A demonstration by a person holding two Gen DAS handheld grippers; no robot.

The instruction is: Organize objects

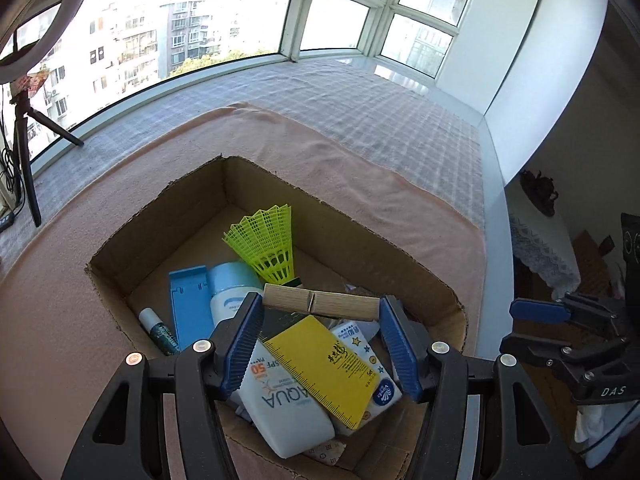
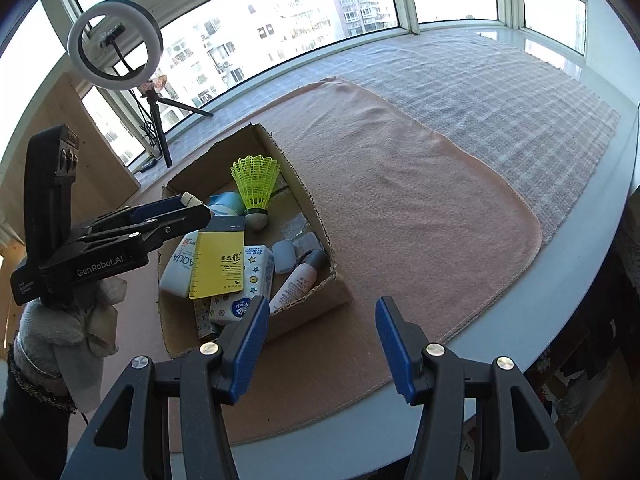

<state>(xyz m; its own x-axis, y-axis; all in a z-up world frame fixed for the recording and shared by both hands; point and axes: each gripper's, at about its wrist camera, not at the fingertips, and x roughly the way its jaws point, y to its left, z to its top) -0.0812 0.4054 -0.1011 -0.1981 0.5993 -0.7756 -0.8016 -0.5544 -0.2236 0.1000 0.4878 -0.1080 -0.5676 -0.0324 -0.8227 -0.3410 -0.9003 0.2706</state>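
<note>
Wooden clothespin [image 1: 321,304] pinched across left gripper [image 1: 320,344], hovering over cardboard box [image 1: 280,184]. Right gripper [image 2: 320,344] parted, empty. Could bounce off the shuttlecock [image 1: 266,244] if dropped carelessly.

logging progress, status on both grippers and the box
Left gripper shut on wooden block above cardboard box. Right gripper open, empty, over pink towel. Nothing blocking the box.

Left wrist view looks steeply down, close over the box [image 1: 280,280]; right wrist view sees that box [image 2: 248,248] from farther back.
</note>
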